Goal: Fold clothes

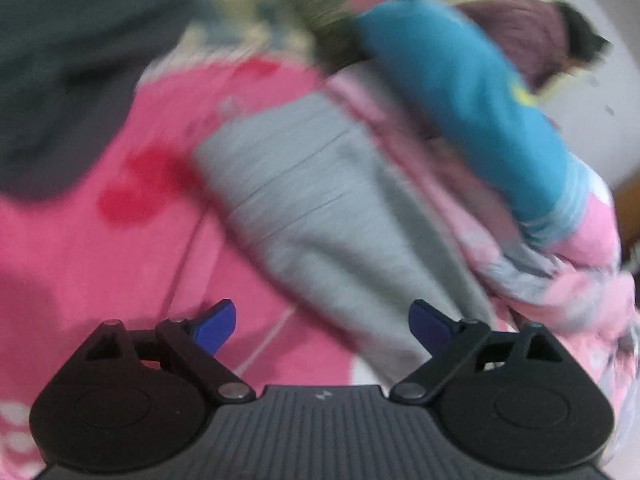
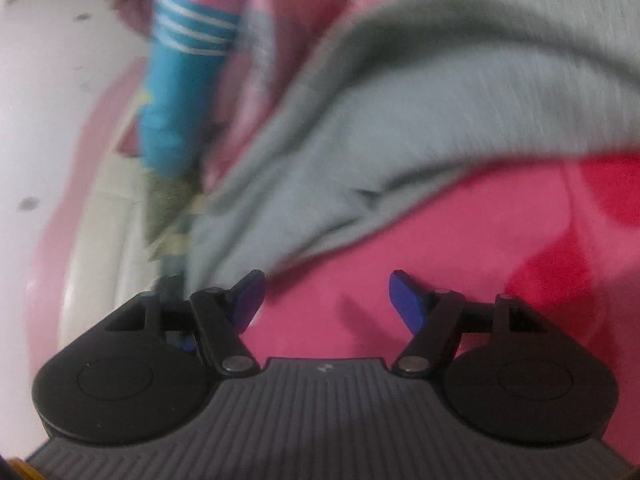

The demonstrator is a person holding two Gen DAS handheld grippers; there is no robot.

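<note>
**Grey garment lies loose on the pink bedding, both grippers released**

The grey garment (image 1: 320,196) lies folded on a bright pink cover (image 1: 100,264), stretching away from the near edge of the left wrist view towards the far left. The left gripper (image 1: 322,328) hangs just above its near end with the blue fingertips (image 1: 218,326) spread wide and nothing between them.

In the right wrist view the same grey garment (image 2: 400,120) fills the far and right part of the picture, its lower edge draped over the pink cover (image 2: 340,280). The right gripper (image 2: 326,300) is spread as well, its fingertips (image 2: 406,300) apart over bare pink fabric just short of the grey edge, gripping nothing.

Right of the grey piece in the left view lies a blue garment (image 1: 472,92) on a heap of pale pink clothes (image 1: 580,280); a dark grey cloth (image 1: 68,80) lies at the far left. Both pictures are blurred, so finer detail cannot be told.
</note>
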